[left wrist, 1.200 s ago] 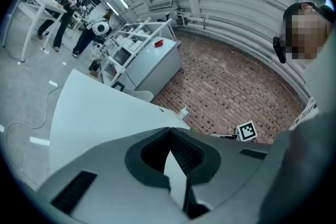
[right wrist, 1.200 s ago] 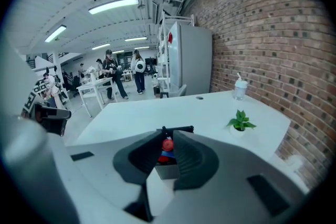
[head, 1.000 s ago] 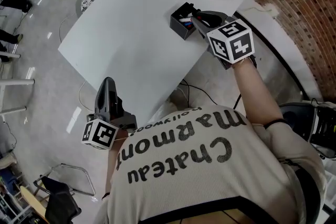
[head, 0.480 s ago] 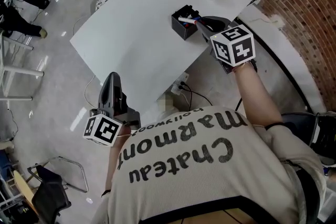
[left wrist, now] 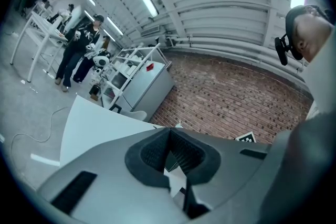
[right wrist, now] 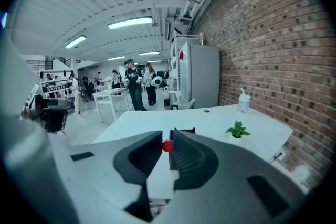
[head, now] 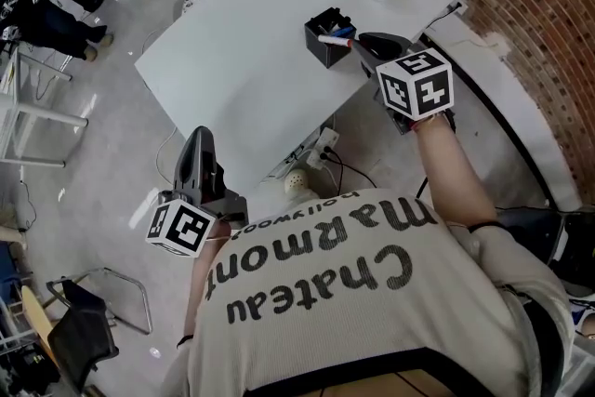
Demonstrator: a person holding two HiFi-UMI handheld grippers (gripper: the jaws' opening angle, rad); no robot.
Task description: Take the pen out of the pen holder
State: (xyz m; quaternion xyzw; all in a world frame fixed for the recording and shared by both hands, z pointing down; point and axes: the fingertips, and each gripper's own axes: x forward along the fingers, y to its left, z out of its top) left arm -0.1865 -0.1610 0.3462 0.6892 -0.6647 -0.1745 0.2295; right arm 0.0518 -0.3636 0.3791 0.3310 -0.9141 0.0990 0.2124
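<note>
The right gripper, arm stretched forward, pinches a pen. The left gripper hangs by the body, jaws together.

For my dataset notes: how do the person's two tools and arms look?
Both the left tool and the right tool are dark grey with ribbed dark pads, each bearing a white cube with black square markers. The person wears a beige short-sleeved T-shirt with dark lettering.
</note>
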